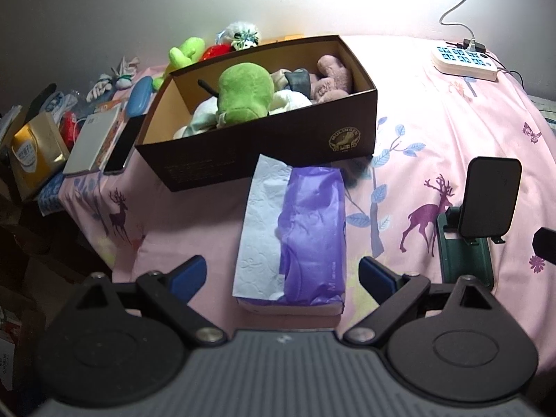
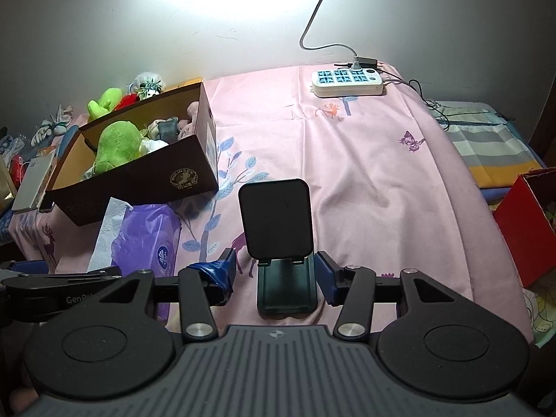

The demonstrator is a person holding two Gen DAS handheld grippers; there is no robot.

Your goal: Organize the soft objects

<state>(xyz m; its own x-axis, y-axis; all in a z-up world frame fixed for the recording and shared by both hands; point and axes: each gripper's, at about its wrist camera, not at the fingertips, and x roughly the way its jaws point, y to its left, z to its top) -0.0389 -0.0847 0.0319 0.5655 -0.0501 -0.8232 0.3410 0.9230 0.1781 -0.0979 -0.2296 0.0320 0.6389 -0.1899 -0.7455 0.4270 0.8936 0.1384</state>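
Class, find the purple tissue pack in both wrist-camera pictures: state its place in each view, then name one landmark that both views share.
Left wrist view: the purple tissue pack lies at lower centre, just in front of the brown box.
Right wrist view: the purple tissue pack lies at lower left, again in front of the brown box.
Shared landmark: the black phone stand, to the pack's right in both.

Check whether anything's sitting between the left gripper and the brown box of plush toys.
Yes. The purple tissue pack lies on the pink sheet directly ahead of the open left gripper, its far end right up against the front wall of the brown box. Nothing else blocks that line; the phone stand sits off to the right.
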